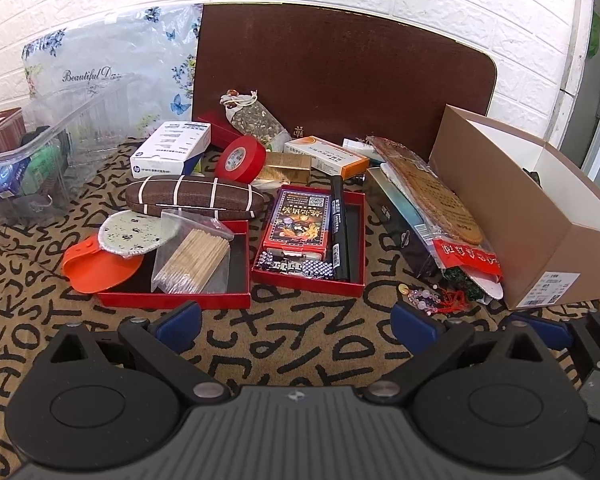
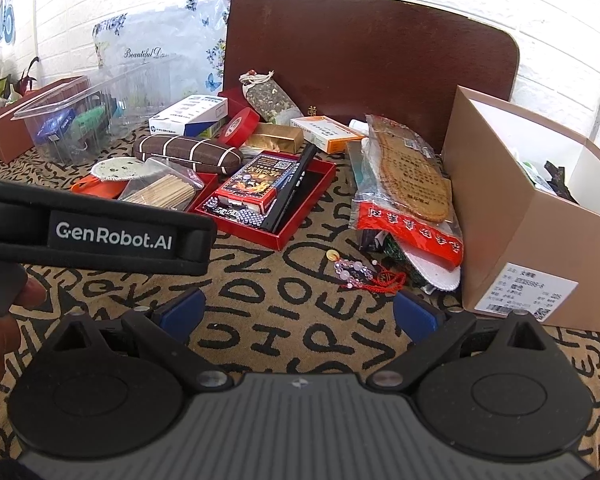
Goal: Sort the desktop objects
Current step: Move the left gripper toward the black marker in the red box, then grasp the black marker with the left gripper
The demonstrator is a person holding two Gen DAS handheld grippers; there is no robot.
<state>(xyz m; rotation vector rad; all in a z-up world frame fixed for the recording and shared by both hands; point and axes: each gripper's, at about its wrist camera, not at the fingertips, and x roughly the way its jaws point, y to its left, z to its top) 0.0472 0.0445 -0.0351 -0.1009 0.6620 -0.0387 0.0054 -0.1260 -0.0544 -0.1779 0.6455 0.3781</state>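
A heap of small objects lies on a letter-patterned cloth. Two red trays sit in front: the left tray [image 1: 172, 296] holds a bag of wooden sticks [image 1: 192, 258]; the right tray [image 1: 312, 280] holds a card box [image 1: 298, 220], a black pen [image 1: 340, 232] and a beaded strap. A brown glasses case [image 1: 192, 198], red tape roll [image 1: 240, 159] and packaged insoles [image 1: 440, 196] lie around them. A bead charm [image 2: 360, 270] lies in front of the insoles. My left gripper [image 1: 296, 320] and right gripper [image 2: 298, 314] are both open and empty, hovering short of the trays.
An open cardboard box [image 2: 520, 216] stands at the right. A clear plastic bin [image 1: 40, 148] with items stands at the left. A brown board [image 1: 340, 76] leans on the white brick wall. The left gripper's body [image 2: 100, 232] crosses the left of the right wrist view.
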